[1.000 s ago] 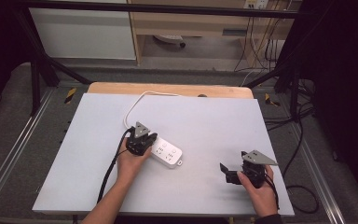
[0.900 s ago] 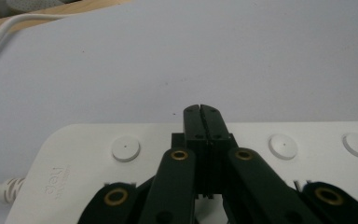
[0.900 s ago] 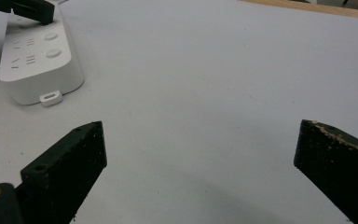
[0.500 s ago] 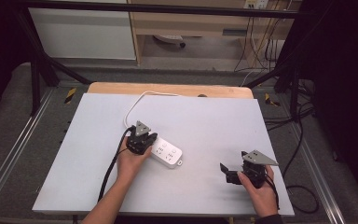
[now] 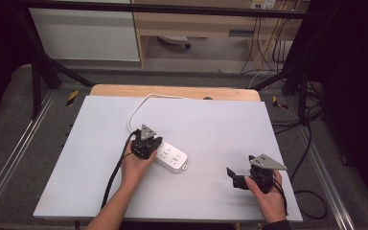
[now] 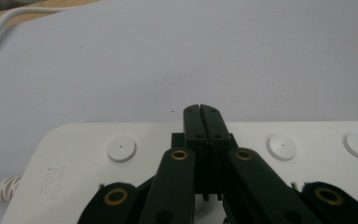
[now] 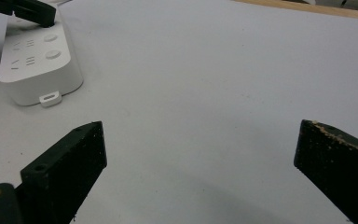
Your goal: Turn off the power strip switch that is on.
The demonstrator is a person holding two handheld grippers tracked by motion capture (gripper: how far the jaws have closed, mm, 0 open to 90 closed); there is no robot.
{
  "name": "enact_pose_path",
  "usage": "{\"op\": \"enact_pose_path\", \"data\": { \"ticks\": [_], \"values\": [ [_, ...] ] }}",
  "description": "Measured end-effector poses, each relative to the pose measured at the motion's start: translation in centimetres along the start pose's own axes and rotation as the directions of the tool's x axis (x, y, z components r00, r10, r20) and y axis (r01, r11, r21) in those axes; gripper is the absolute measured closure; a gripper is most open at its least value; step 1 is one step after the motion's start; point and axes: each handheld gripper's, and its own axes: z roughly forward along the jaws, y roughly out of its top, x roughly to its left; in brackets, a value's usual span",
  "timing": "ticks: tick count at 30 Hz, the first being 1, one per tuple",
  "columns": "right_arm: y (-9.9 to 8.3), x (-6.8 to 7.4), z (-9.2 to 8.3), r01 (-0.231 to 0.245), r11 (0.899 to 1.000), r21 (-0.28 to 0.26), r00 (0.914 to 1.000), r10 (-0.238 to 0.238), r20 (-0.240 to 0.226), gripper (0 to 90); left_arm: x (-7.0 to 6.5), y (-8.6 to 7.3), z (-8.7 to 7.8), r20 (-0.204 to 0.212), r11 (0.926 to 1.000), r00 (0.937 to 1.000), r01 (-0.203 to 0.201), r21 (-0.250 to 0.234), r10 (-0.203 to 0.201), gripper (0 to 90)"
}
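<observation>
At frame centre, our left gripper (image 6: 201, 111), jaws pressed together empty, rests over the white plastic power strip (image 5: 171, 157); our right gripper (image 7: 200, 149) gapes wide above the pale grey worktop (image 5: 211, 120), lower right.

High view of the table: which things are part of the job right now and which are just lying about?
In use:
- power strip
- its white cord
- left gripper, jaws shut over the strip
- right gripper, jaws open

Lying about:
- floor cables
- white cabinet
</observation>
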Motion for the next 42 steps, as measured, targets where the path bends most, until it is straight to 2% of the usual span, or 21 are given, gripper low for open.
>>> {"op": "enact_pose_path", "data": {
  "ticks": [15, 25, 32, 37, 40, 42],
  "values": [
    [0.02, 0.02, 0.06, 0.007, 1.0, 0.004, 1.0, -0.007, -0.002, 3.1, 0.16, -0.02, -0.02, 0.006, 0.9995, 0.9995, 0.031, -0.004, -0.031, 90.0],
    [0.03, -0.01, 0.09, 0.009, 1.0, 0.004, 1.0, -0.009, -0.001, 3.1, 0.54, -0.02, 0.03, 0.032, 0.9955, 0.9951, 0.094, -0.007, -0.094, 90.0],
    [0.03, -0.04, 0.09, 0.008, 1.0, 0.004, 1.0, -0.008, -0.001, 3.1, 0.4, -0.02, 0.01, 0.025, 0.9965, 0.9963, 0.083, -0.007, -0.083, 90.0],
    [0.03, -0.06, 0.07, 0.006, 1.0, 0.004, 1.0, -0.006, -0.002, 3.1, 0.52, 0.0, 0.0, 0.03, 0.9952, 0.9948, 0.098, -0.008, -0.097, 90.0],
    [0.04, -0.11, 0.07, 0.006, 1.0, 0.001, 1.0, -0.006, 0.0, 3.1, 0.67, 0.11, -0.17, 0.054, 0.9922, 0.991, 0.124, -0.016, -0.123, 90.0],
    [0.04, -0.13, 0.04, 0.003, 1.0, 0.0, 1.0, -0.003, 0.0, 3.1, 0.72, 0.11, -0.17, 0.057, 0.992, 0.9907, 0.125, -0.017, -0.124, 90.0]
  ]
}}
